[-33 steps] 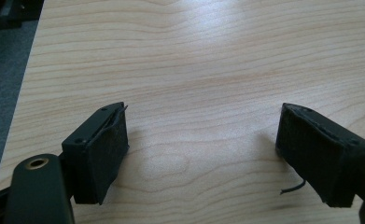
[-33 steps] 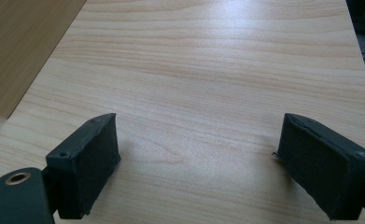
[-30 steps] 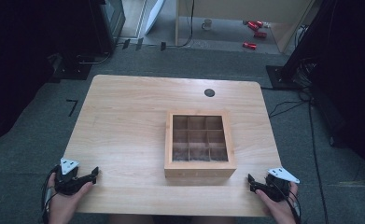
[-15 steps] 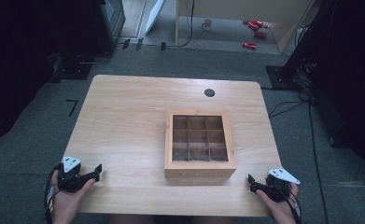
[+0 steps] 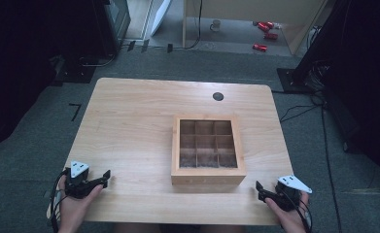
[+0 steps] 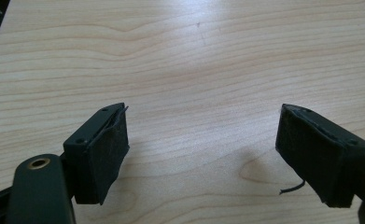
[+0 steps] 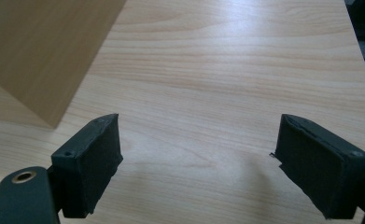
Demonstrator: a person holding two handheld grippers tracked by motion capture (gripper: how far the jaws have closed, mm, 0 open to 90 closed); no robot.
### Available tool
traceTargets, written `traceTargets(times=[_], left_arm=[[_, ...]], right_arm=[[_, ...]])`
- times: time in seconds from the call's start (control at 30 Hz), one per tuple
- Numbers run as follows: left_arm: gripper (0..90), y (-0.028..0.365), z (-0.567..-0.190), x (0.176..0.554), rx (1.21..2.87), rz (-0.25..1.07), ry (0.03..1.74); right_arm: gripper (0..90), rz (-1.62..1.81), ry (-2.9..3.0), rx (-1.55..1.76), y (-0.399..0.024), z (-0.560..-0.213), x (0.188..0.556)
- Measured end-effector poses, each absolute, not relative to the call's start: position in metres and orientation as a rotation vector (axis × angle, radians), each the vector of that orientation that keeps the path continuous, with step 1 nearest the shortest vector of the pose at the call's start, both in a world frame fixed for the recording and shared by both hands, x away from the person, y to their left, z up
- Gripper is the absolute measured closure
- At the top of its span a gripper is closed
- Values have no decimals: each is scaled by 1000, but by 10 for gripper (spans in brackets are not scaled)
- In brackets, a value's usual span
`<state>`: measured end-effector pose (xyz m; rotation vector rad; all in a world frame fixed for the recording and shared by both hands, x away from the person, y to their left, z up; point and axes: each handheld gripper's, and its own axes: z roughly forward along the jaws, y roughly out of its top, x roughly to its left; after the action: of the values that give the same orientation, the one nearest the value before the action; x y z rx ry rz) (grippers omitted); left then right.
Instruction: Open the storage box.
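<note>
Gaping wide with nothing between the jaws, the left gripper (image 5: pixel 106 177) rests low at the table's (image 5: pixel 129 121) near left corner. Spread just as wide and empty, the right gripper (image 5: pixel 259 190) sits at the near right corner, near the box (image 5: pixel 208 177) with nine compartments.

Left gripper (image 5: pixel 105 177) and right gripper (image 5: pixel 259 190) — fingers spread wide, holding nothing.

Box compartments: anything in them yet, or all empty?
Empty, as far as the high view shows: the box stands upright and open-topped on the table, its nine compartments showing bare wood. Shadow hides parts of the near row's floors.
</note>
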<state>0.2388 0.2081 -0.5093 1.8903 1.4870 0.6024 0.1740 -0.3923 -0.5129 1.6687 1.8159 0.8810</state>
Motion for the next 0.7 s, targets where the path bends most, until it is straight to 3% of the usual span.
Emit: traceTargets(times=[0.43,0.7], left_arm=[[177,204,-511,238,1907,591,1474],[181,178,-498,230,1901,550,1379]], right_arm=[[142,927,1846,1634,-378,-504,170],[143,956,1847,1622,-373,-499,168]])
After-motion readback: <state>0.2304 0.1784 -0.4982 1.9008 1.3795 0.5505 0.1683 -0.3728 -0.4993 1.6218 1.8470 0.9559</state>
